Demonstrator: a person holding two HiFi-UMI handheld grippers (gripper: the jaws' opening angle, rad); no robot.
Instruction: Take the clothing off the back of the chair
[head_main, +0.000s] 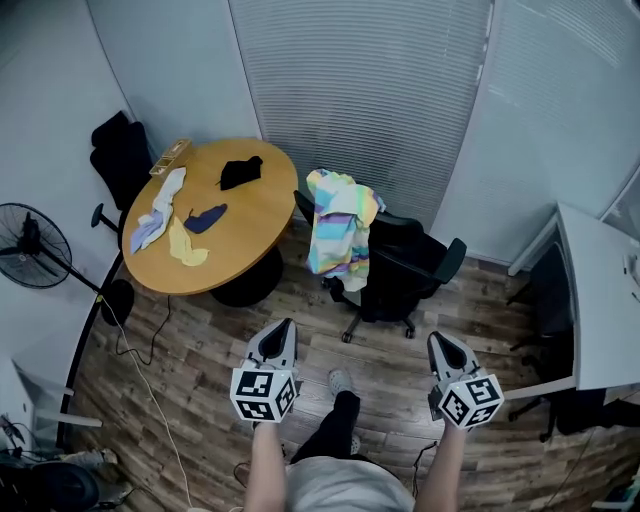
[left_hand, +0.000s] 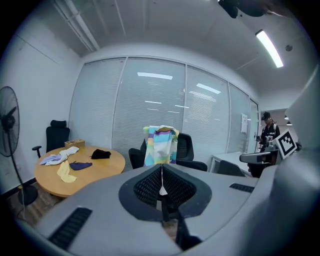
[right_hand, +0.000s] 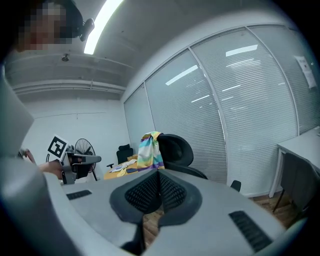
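Observation:
A striped pastel garment (head_main: 338, 233) hangs over the back of a black office chair (head_main: 405, 272) beside the round table. The same garment (left_hand: 160, 145) shows straight ahead in the left gripper view, and at centre left (right_hand: 149, 151) in the right gripper view, draped on the chair back (right_hand: 176, 149). My left gripper (head_main: 278, 336) and right gripper (head_main: 446, 346) are both shut and empty, held side by side in front of the person, well short of the chair.
A round wooden table (head_main: 252, 225) carries a black cloth (head_main: 241, 172), a blue cloth (head_main: 205, 218), pale cloths (head_main: 162, 210) and a small box (head_main: 170, 156). A second black chair (head_main: 121, 158) and a standing fan (head_main: 35, 247) are at left. A white desk (head_main: 598, 300) stands right. Cables lie on the wooden floor.

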